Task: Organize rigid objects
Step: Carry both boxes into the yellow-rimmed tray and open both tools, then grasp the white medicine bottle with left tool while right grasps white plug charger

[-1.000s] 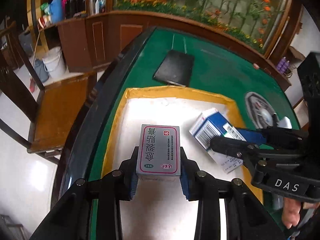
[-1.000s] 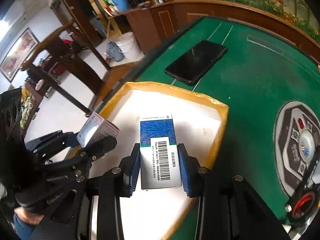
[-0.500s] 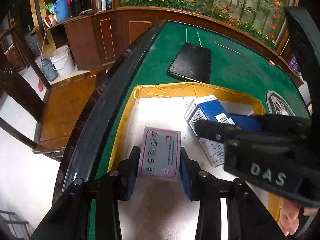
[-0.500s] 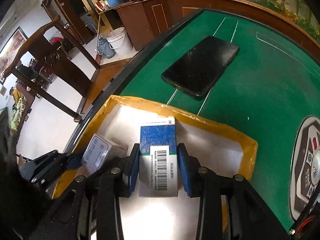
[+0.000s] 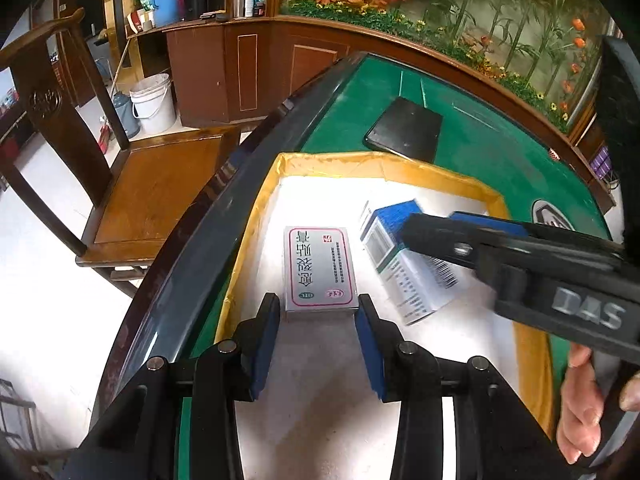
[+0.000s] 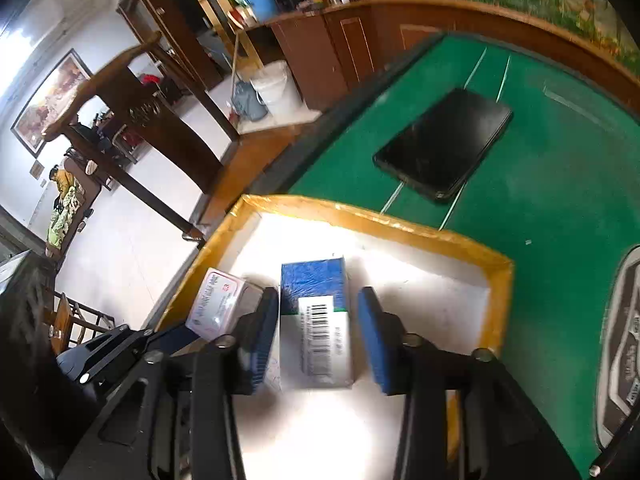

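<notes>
Two boxes are lying released in the tray (image 5: pixel 260 216): left tool (image 5: pixel 318 320) and right tool (image 6: pixel 318 332) are gaping, jaws just opening to deposit them.

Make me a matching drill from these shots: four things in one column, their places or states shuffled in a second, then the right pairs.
Things:
1. grey box with the pink border
2. blue and white box
3. black phone
4. white bucket

Places or states:
A. flat on the green felt, outside the tray
B. on the floor by the wooden chair
C. in the tray, between the left gripper's pads
D. in the tray, barcode up

Pairs: 1-C, 2-D, 3-A, 4-B
</notes>
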{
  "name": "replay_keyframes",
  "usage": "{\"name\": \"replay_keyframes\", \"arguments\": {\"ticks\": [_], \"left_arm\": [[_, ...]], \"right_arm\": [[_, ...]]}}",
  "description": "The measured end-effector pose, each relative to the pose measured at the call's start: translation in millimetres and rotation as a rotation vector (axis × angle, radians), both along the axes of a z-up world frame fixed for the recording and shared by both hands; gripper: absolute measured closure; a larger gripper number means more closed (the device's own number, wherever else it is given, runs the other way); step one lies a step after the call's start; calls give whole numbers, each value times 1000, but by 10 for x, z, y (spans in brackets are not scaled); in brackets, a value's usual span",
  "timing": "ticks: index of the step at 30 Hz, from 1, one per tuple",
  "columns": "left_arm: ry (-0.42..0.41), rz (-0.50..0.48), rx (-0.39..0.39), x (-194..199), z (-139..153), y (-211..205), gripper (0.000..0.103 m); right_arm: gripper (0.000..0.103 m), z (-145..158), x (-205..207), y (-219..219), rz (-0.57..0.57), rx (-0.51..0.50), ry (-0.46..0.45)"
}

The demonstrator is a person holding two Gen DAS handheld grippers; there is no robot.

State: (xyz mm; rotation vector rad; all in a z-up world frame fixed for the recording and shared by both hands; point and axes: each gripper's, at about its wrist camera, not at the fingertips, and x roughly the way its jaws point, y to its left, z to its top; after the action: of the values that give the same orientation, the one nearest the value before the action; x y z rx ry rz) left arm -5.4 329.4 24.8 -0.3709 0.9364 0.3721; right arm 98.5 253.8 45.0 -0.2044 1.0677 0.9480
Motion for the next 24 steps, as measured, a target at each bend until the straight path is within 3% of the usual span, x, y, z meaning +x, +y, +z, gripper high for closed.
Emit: {"name": "replay_keyframes", "arguments": {"ticks": [7,12,15,18,20,21,24], "left_arm": [[-84,-65,88,-177,331,-401,61],[-187,-170,157,-370,610,-964,42],[-235,-253,160,-455,663,-1366,37],[-231,-379,146,-454,591,-1819,36],[-209,-463,100,-427,471,-2133,26],[-199,-478,90,-398,449,-2220,21],[-164,-498,115,-240,340,-2517,21]], "right_arm": [[58,337,-174,-669,-26,93,-34],[57,558,-318,-1461,-45,166,-57],[47,660,-350,-2098,-96,218,-94],[46,665,-385,-2640,-150,249,-122],[46,604,-424,-3009,-182,261,-124],[46,586,-442,-3123,-193,265,-123],[46,432,-464,-3492,-236,246,-140]]}}
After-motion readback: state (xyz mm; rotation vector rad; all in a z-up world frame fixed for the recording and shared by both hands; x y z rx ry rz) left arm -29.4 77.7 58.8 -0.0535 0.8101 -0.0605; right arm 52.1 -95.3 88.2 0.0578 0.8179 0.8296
